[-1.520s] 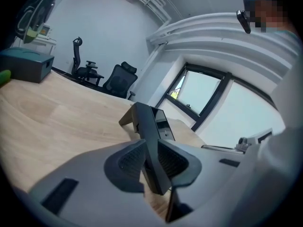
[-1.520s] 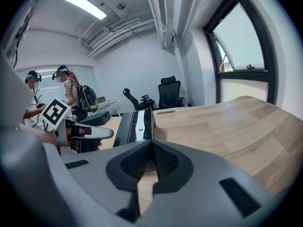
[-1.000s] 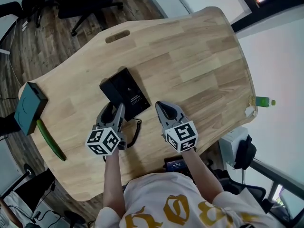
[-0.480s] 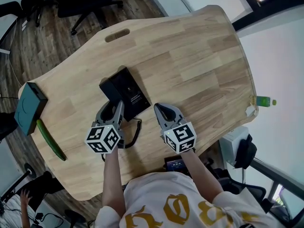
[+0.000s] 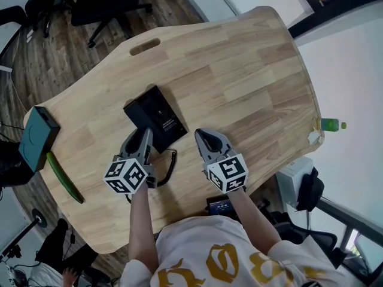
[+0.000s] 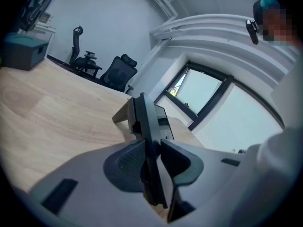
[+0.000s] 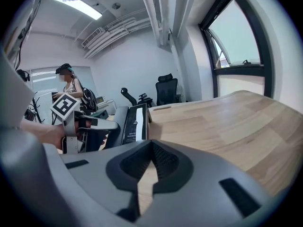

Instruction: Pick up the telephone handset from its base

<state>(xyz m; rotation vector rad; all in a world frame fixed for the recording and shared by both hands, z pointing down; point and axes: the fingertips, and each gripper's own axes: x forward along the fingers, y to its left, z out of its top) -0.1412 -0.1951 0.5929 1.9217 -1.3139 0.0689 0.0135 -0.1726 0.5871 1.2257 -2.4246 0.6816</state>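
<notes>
A black telephone base (image 5: pixel 161 115) lies on the wooden table (image 5: pixel 239 70), with the handset (image 5: pixel 133 113) along its left side. My left gripper (image 5: pixel 142 135) straddles the handset's near end. In the left gripper view the narrow black handset (image 6: pixel 144 117) stands between the closing jaws of the left gripper (image 6: pixel 152 157), and both pads touch it. To the right of the phone my right gripper (image 5: pixel 207 137) is shut and holds nothing. The right gripper view shows that gripper (image 7: pixel 150 167) above bare wood, with the phone (image 7: pixel 135 122) ahead on its left.
A coiled black cord (image 5: pixel 170 166) runs from the phone toward the table's near edge. A teal box (image 5: pixel 37 137) and a long green object (image 5: pixel 63 177) lie at the table's left end. Office chairs (image 5: pixel 108 2) stand beyond the far edge. A green bottle (image 5: pixel 329 125) shows past the right edge.
The left gripper's jaws have narrowed around the handset's near end. Both hands stay where they were and the phone has not shifted.
</notes>
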